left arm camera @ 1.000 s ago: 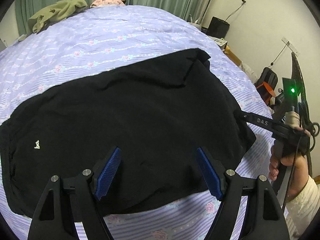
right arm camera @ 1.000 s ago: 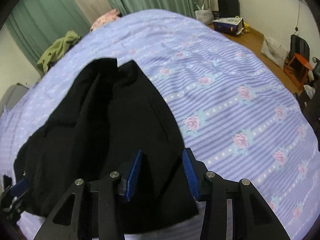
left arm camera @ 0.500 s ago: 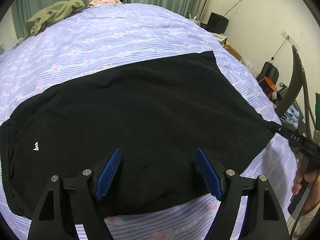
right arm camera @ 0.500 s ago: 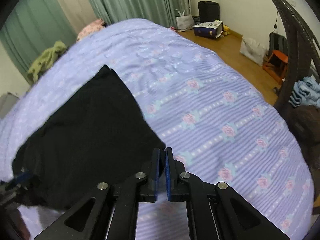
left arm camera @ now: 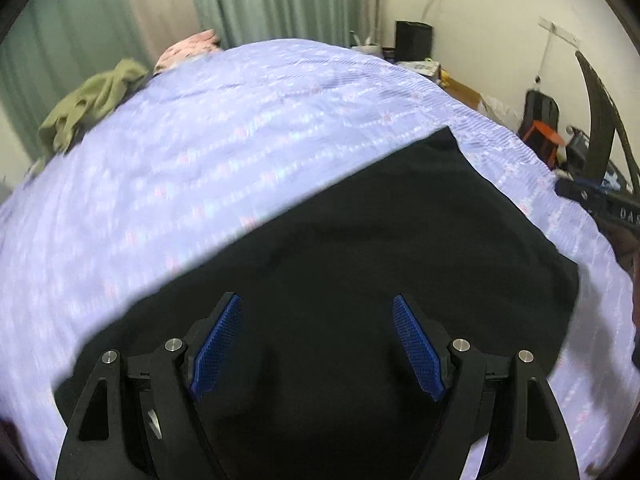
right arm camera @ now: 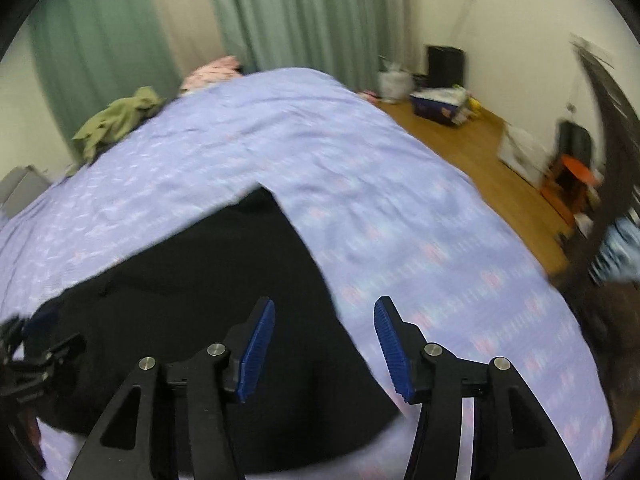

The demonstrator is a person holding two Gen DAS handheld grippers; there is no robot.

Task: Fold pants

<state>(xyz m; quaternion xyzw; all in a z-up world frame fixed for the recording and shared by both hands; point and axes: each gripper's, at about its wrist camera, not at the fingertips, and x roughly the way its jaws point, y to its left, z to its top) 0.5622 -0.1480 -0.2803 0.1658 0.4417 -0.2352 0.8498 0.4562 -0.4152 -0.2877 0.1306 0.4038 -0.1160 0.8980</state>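
Fingers spread and empty on my left gripper point(left arm camera: 316, 344) and right gripper point(right arm camera: 324, 348). The black pants point(left arm camera: 360, 264) lie flat on the lilac bedspread point(left arm camera: 240, 128) beneath both, long axis running from 8 toward 2 o'clock.

matt black cloth pants point(left arm camera: 360, 264), ribbed claw pads point(left arm camera: 416, 348).
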